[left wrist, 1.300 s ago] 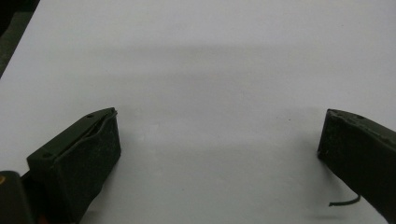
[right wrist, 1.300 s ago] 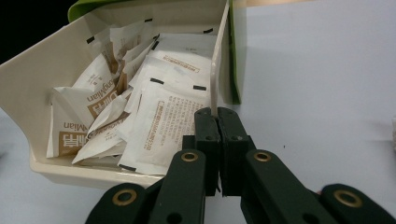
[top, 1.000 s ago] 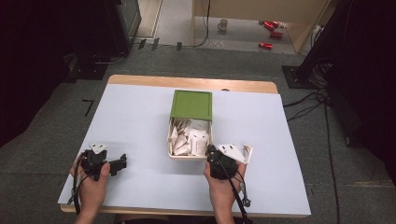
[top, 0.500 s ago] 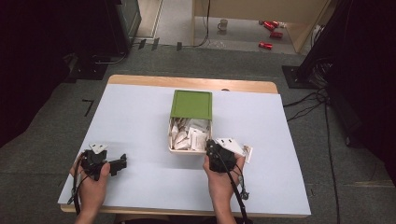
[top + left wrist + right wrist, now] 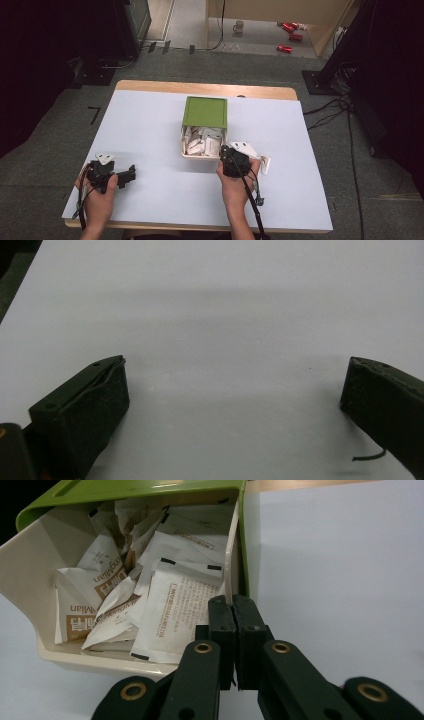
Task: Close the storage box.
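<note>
A box with a green lid (image 5: 205, 111) and a cream tray (image 5: 186, 154) stands mid-table, its open near part full of white and brown sachets (image 5: 205, 142). My right gripper (image 5: 224, 150) is shut, and its tips sit at the near end of the tray's right wall. In the right gripper view the closed jaws (image 5: 233, 600) meet just under that thin wall (image 5: 229, 555), beside the sachets (image 5: 175, 610); nothing is seen clamped between them. My left gripper (image 5: 131, 172) rests near the table's front left. Its jaws (image 5: 235, 365) stand wide open over bare white table.
The white tabletop (image 5: 150, 125) has a wooden far edge (image 5: 200, 87). Behind the table, on the floor, lie red cans (image 5: 287, 37), a mug (image 5: 239, 25) and cables (image 5: 330, 107). Dark equipment stands at both sides.
My right gripper has slid left, from beside the box up to the tray's near right corner. The left gripper and the box have stayed put.
</note>
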